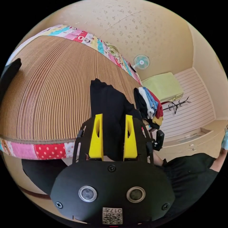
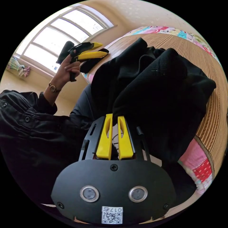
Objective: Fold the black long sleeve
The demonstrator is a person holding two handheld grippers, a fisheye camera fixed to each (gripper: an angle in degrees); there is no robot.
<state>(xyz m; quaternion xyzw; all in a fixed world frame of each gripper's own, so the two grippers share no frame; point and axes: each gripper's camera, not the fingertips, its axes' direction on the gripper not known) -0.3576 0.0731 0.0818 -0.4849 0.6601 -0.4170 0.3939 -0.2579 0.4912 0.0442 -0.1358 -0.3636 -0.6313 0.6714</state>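
Observation:
The black long sleeve (image 2: 161, 90) is bunched up over the near edge of the bed. My right gripper (image 2: 115, 118) is shut on a fold of it, the yellow jaws nearly together on the cloth. In the left gripper view, a strip of the black garment (image 1: 106, 102) runs from the striped mat down between my left gripper's (image 1: 112, 116) jaws, which stand wide apart and do not press on it. A person's hand holds that left gripper (image 2: 102, 47) up near the window, with a black cloth end right beside its jaws.
The bed carries a brown striped mat (image 1: 52, 90) with a patchwork quilt edge (image 1: 49, 150). A pile of folded clothes (image 1: 149, 104) sits at the mat's far corner. Beyond stand a fan (image 1: 141, 62), a green-covered piece (image 1: 163, 86) and a coat rack (image 1: 177, 105). The person's black clothing (image 2: 35, 123) is close by.

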